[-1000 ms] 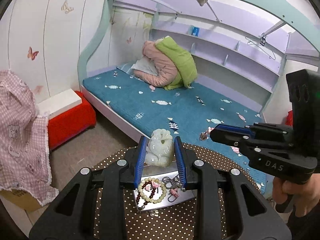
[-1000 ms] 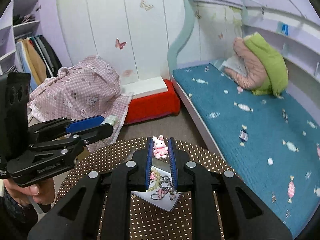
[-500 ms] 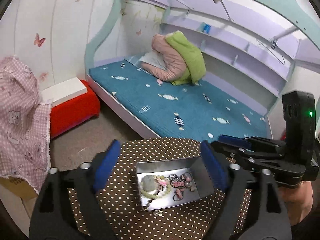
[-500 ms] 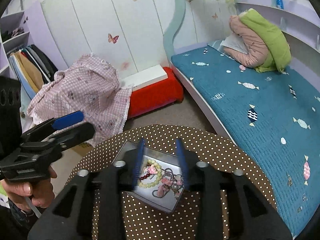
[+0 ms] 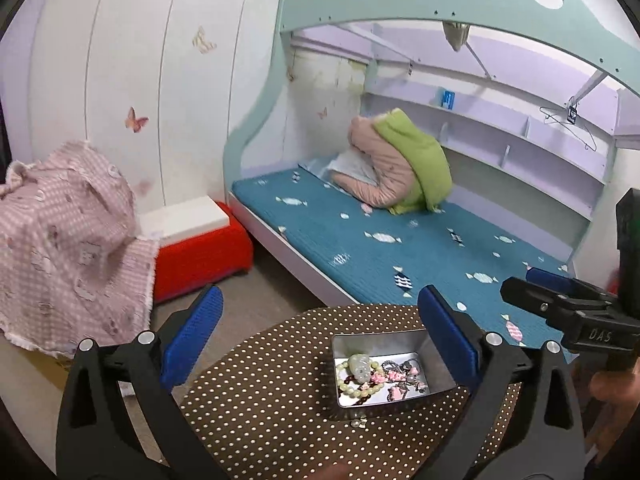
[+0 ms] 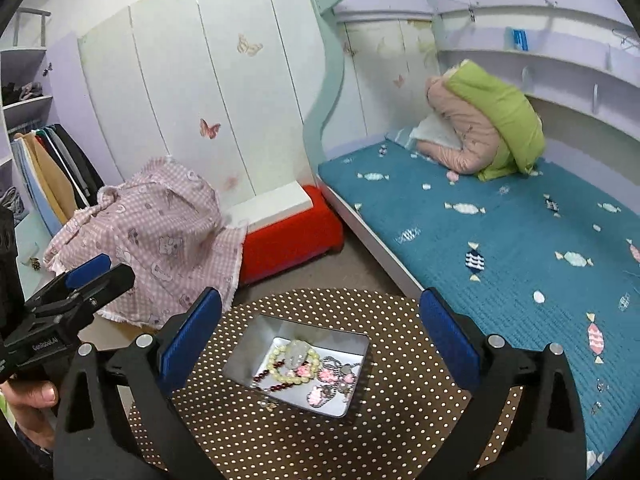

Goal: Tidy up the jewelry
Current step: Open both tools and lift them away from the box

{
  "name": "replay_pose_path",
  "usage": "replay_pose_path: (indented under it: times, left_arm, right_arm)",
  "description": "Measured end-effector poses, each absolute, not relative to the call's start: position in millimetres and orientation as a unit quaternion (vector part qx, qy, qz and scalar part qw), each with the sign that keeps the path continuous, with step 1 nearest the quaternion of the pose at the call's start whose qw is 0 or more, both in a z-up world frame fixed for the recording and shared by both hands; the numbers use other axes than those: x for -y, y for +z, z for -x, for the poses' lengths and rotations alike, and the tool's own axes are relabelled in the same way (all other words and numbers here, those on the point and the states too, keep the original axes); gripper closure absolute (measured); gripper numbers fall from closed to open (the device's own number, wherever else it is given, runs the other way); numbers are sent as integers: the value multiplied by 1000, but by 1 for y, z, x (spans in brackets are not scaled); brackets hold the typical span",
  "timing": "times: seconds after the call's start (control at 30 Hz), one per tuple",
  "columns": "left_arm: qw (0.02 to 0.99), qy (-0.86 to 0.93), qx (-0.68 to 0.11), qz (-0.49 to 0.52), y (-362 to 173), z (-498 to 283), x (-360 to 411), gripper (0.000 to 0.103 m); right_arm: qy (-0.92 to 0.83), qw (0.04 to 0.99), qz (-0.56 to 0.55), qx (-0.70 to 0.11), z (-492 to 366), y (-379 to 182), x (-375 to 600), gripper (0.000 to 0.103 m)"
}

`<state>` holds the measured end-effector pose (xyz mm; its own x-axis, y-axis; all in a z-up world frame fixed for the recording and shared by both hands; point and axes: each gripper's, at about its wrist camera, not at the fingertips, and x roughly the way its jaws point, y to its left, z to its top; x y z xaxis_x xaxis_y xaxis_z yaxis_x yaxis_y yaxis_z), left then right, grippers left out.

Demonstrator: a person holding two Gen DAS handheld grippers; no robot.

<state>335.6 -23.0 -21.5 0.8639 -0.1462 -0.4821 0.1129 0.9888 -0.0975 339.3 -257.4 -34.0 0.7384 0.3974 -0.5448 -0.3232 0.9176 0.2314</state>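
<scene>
A silver metal tin (image 5: 440, 366) (image 6: 256, 344) stands on a round table with a brown polka-dot cloth (image 5: 260, 380) (image 6: 400, 400). In it lie a pale green jade pendant (image 5: 360, 365) (image 6: 297, 353), a beaded bracelet (image 5: 354, 389) (image 6: 280, 376), chains and small pink charms (image 5: 394, 378) (image 6: 326, 376). My left gripper (image 5: 320, 332) is wide open and empty, raised above the table to the tin's left. My right gripper (image 6: 320, 332) is wide open and empty above the tin. Each gripper shows at the edge of the other's view.
A tiny bead (image 5: 357, 423) lies on the cloth just outside the tin. A bed with a teal mattress (image 6: 520, 232) stands to the right. A red stool (image 6: 292, 236) and a pink checked cloth over a box (image 6: 160, 232) stand on the floor beyond the table.
The left gripper let go of the jade pendant and the right let go of a pink bunny charm; both now lie in the tin. Both grippers opened wide and pulled up and back.
</scene>
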Motion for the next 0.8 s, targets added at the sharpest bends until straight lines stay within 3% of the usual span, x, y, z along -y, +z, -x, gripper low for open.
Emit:
replay_pose_path:
  times: [0.8]
  left_arm:
    - [977,-8,-208,42,-16,-240,-5,5]
  right_arm:
    - [159,962,-22,-219,-225,-5,240,8]
